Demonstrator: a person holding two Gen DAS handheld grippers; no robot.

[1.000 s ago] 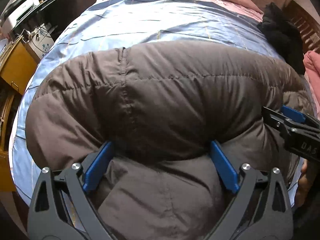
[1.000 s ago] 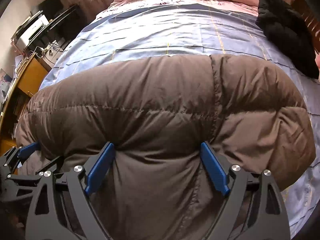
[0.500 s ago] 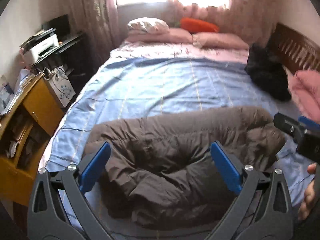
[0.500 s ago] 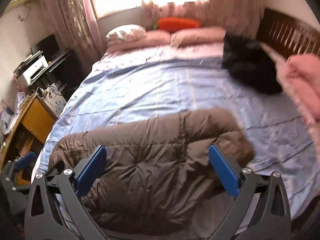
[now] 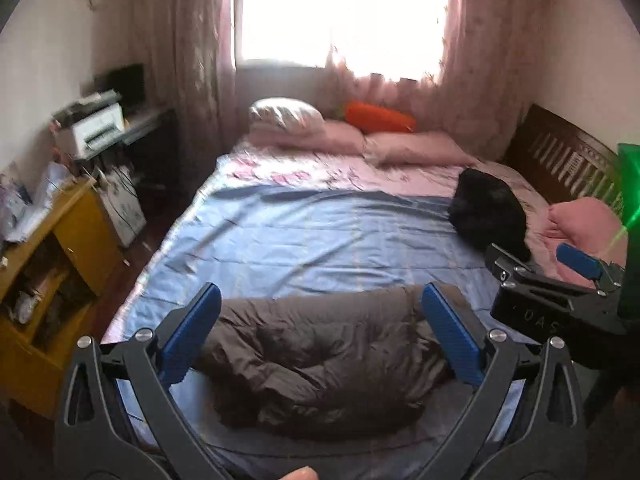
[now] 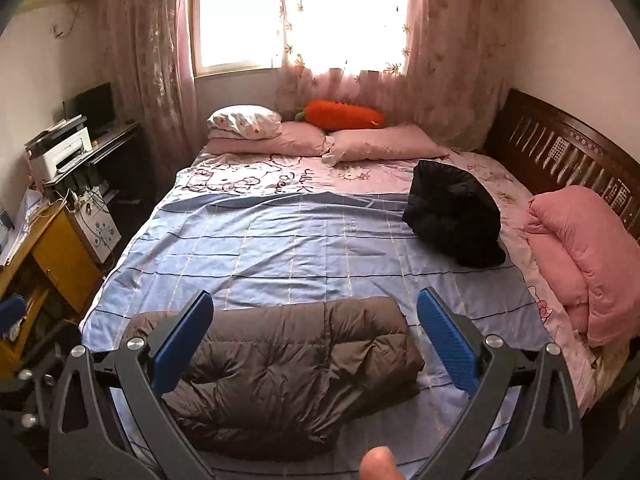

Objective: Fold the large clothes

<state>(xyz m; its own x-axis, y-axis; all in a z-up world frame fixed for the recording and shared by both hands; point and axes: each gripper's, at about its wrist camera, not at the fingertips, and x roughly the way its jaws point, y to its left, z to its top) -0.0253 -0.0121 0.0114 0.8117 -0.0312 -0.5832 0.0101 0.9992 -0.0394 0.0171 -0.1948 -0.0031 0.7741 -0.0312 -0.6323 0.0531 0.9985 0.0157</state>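
Observation:
A brown puffer jacket (image 5: 320,356) lies folded into a thick bundle at the near edge of the blue sheet (image 5: 320,240); it also shows in the right wrist view (image 6: 288,368). My left gripper (image 5: 320,332) is open and empty, held back above the jacket. My right gripper (image 6: 314,334) is open and empty too, also raised above the jacket. The right gripper shows at the right of the left wrist view (image 5: 552,276). Neither gripper touches the jacket.
A black garment (image 6: 452,212) lies on the bed's right side, a folded pink quilt (image 6: 580,256) beside the wooden headboard (image 6: 560,148). Pillows (image 6: 312,140) and an orange carrot cushion (image 6: 340,116) lie under the window. A yellow cabinet (image 6: 48,256) and printer (image 6: 60,156) stand left.
Both grippers have pulled back and up from the jacket, which filled the views a second ago. The jacket now lies small below them on the bed.

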